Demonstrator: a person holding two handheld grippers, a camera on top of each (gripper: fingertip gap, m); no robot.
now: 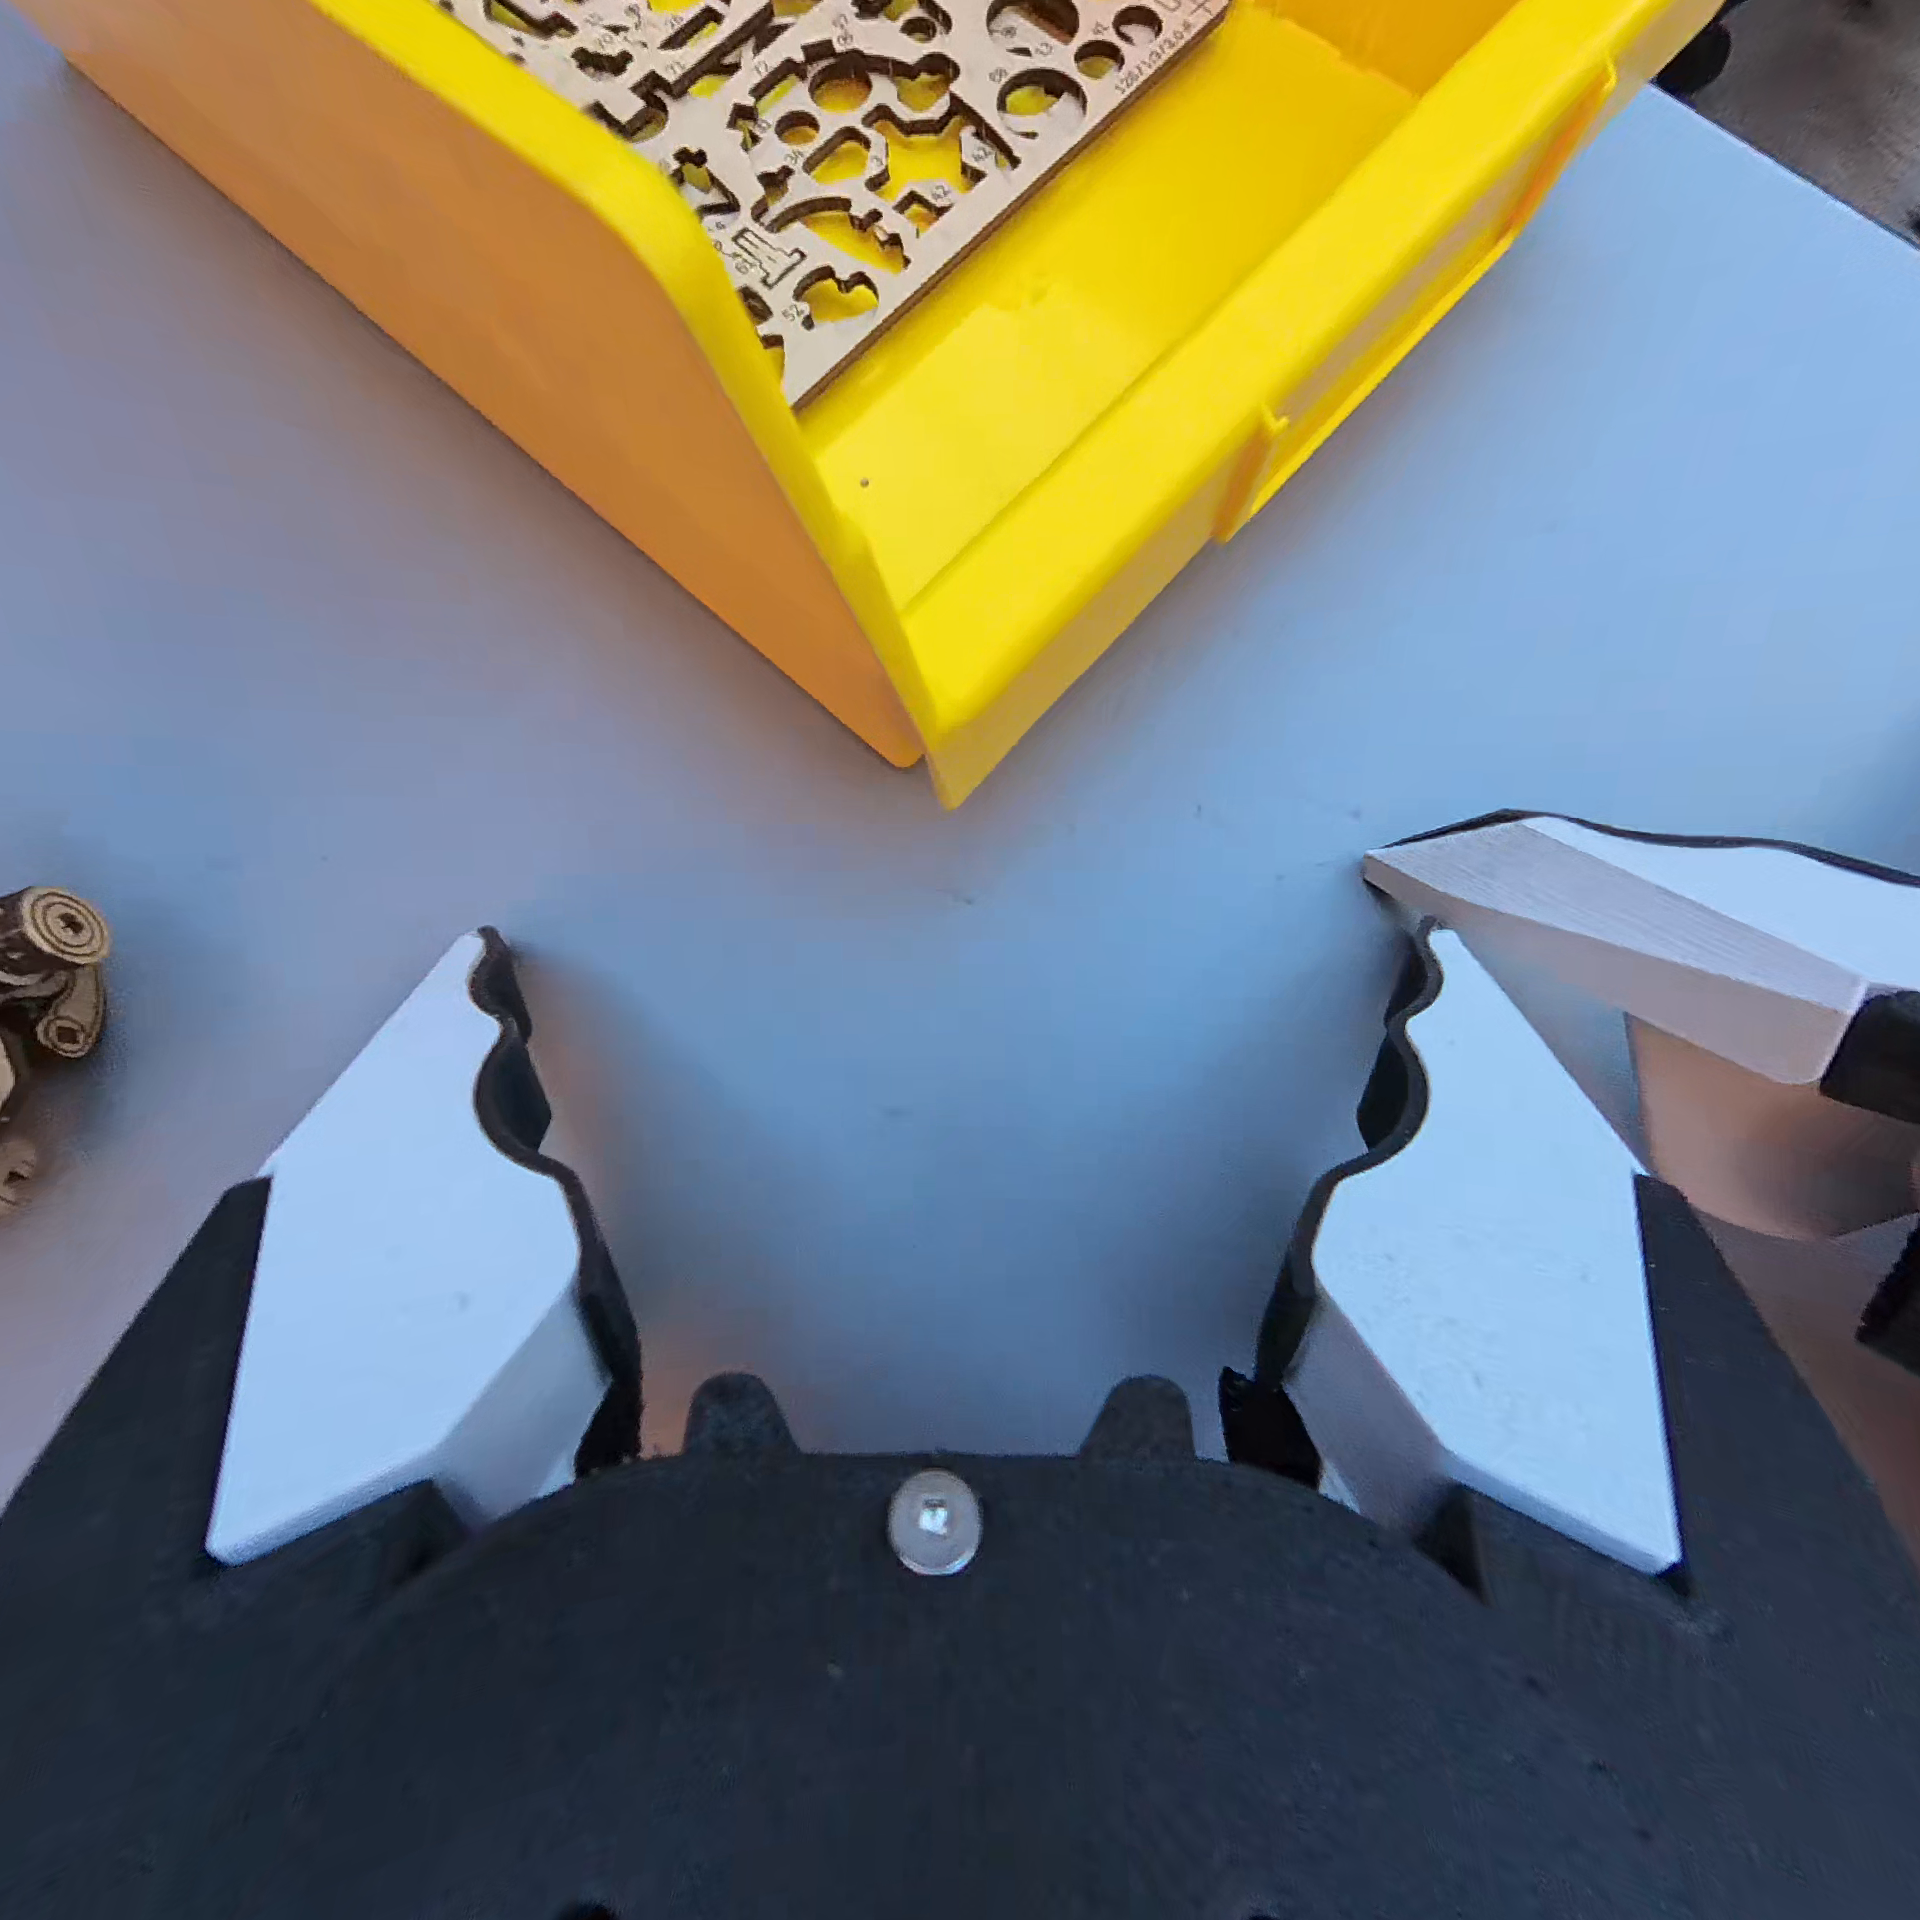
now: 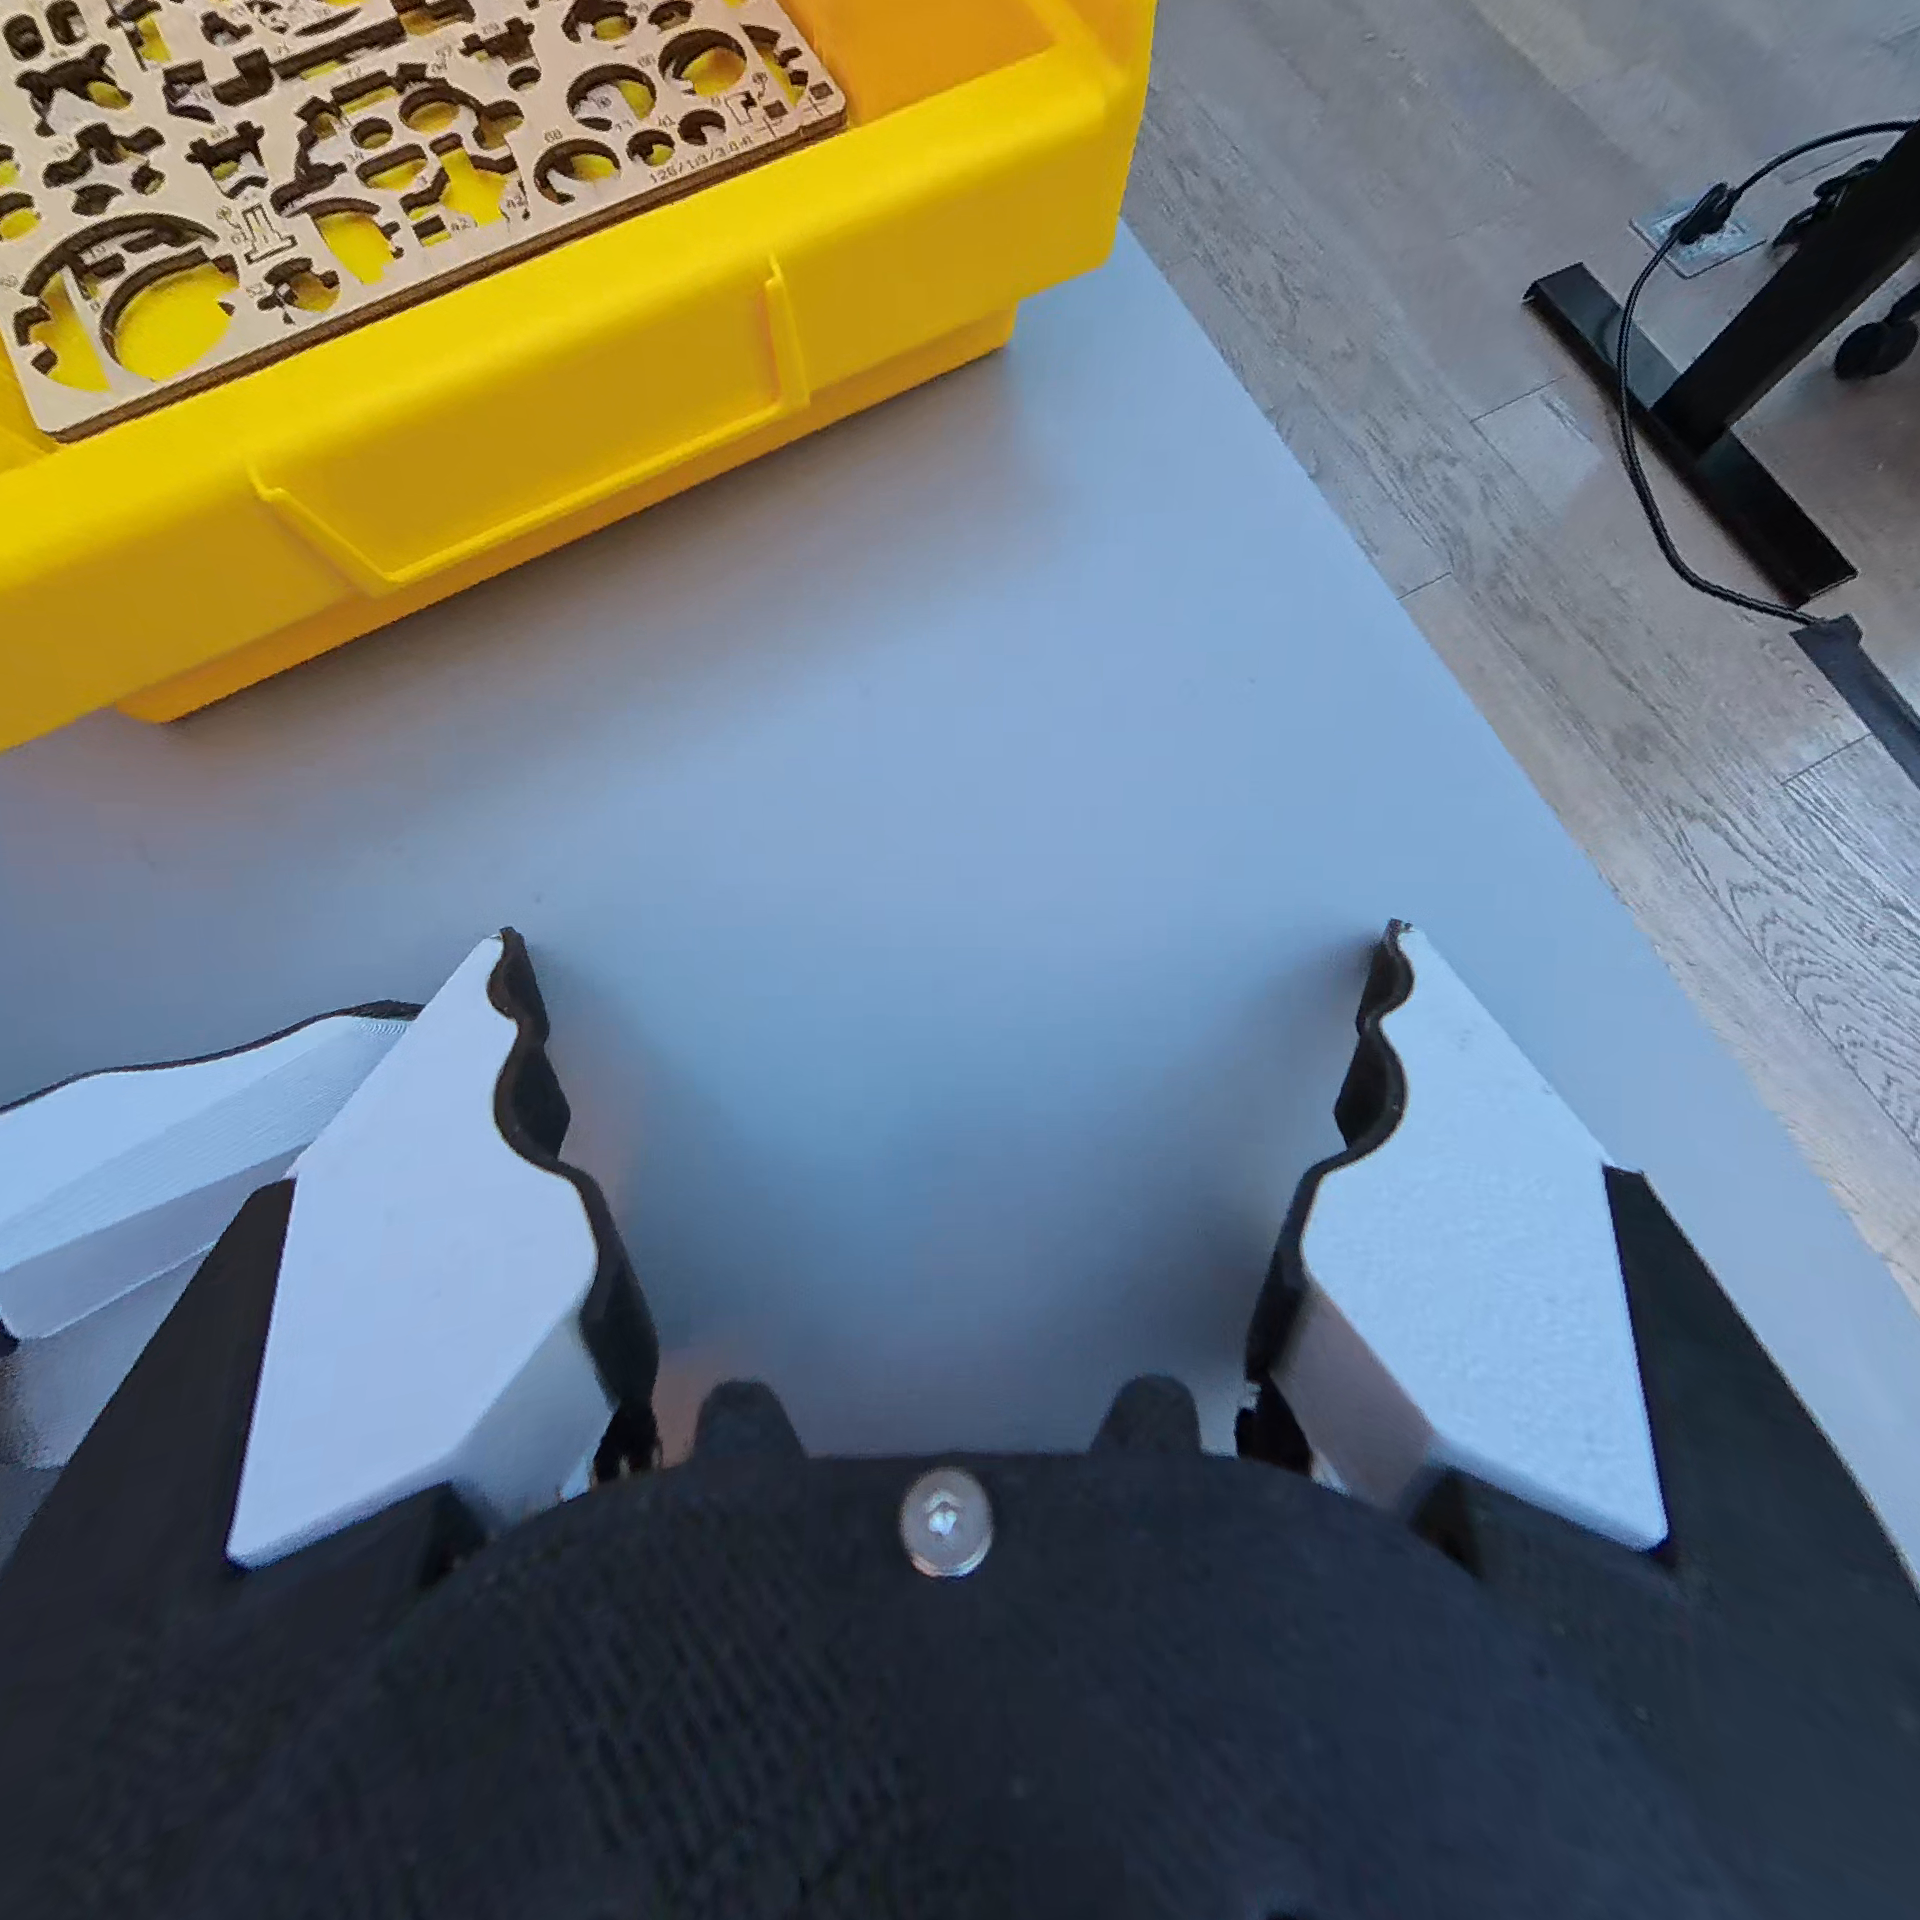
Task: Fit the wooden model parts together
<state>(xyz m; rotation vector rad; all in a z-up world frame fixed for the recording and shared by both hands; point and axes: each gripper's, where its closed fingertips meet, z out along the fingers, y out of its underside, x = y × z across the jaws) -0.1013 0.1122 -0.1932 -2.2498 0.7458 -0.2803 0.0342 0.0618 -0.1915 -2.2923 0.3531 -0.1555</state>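
A yellow bin [image 1: 1039,540] stands on the grey table and holds a laser-cut wooden parts sheet [image 1: 852,135] with many cut-outs. The bin [image 2: 582,436] and the sheet [image 2: 343,177] also show at the upper left of the right wrist view. A small wooden model assembly [image 1: 47,997] lies on the table at the far left edge of the left wrist view. My left gripper [image 1: 956,940] is open and empty over bare table in front of the bin's corner. My right gripper [image 2: 951,935] is open and empty, just right of the left one. One right finger [image 1: 1621,956] shows beside my left gripper.
The grey table [image 2: 935,790] ends at a right edge close to my right gripper. Beyond it is a wooden floor [image 2: 1455,312] with a black desk foot [image 2: 1704,436] and a black cable [image 2: 1642,468].
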